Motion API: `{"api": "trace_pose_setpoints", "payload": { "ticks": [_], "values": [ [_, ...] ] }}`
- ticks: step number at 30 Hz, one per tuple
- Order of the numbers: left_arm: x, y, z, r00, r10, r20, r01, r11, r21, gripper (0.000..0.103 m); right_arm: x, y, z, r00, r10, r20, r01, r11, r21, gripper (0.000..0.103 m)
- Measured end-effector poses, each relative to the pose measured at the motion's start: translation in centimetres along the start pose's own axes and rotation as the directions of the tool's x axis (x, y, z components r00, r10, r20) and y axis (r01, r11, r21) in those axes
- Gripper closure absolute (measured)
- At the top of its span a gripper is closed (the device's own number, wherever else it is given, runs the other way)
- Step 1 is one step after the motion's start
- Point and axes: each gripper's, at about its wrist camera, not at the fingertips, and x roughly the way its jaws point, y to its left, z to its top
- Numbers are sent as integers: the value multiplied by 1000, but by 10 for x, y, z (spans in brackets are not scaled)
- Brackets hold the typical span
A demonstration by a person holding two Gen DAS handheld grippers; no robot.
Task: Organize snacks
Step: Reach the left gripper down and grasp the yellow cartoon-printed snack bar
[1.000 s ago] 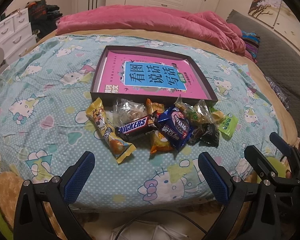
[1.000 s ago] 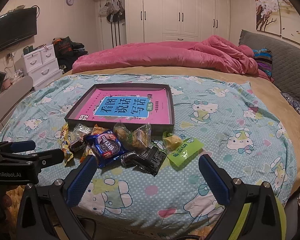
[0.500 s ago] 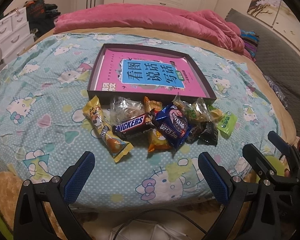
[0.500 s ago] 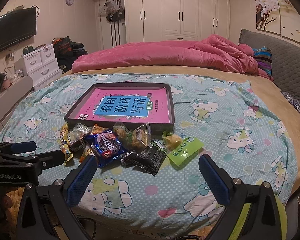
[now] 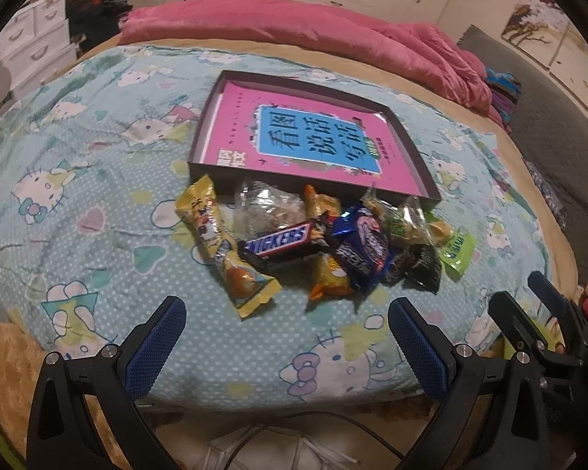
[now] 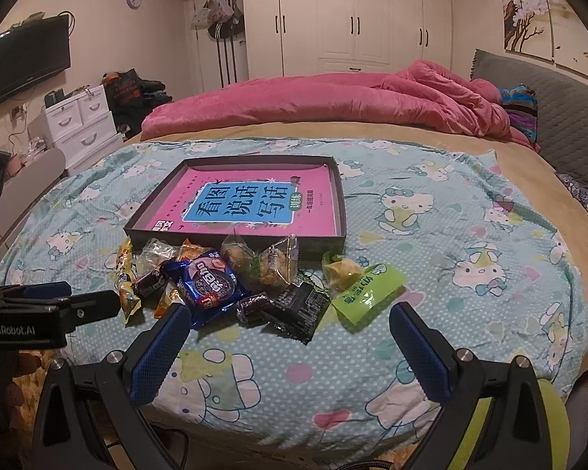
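glossy snack wrappers (image 5: 278,241), cloth bedsheet (image 5: 98,203)

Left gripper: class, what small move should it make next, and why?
Probably ease the left gripper forward and down onto the long yellow packet. Its jaws stand open and empty, that packet lies nearest, and every snack is outside the tray.

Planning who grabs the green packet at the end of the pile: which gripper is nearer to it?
Right. The right gripper sits open just short of the green packet, nearly in line with it. The left gripper is open farther left, facing the Snickers bar.
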Motion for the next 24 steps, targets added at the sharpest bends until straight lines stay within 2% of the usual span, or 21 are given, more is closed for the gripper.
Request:
{"api": "trace_pose_setpoints", "payload": {
  "ticks": [9, 13, 16, 19, 22, 24],
  "values": [
    [21, 31, 6, 998, 40, -49, -43, 996, -78, 0, 10, -6, 3, 1000, 12, -10, -12, 1000, 17, 0],
    [35, 50, 12, 996, 38, -81, -49, 989, -140, 0, 17, -12, 7, 1000, -10, -1, 10, 1000, 9, 0],
    [43, 67, 15, 995, 18, -98, -39, 977, -210, 0, 22, -17, 9, 1000, -25, -2, 25, 1000, 12, 0],
    [51, 79, 15, 993, -40, -108, 8, 961, -278, 1, 27, -22, 10, 999, -35, -9, 35, 999, 21, 0],
    [57, 85, 17, 991, -75, -111, 36, 947, -318, 8, 32, -29, 12, 999, -44, -13, 44, 999, 28, 0],
    [60, 87, 21, 990, -101, -101, 62, 940, -337, 20, 35, -34, 13, 999, -50, -16, 51, 998, 32, 0]
  ]
}}
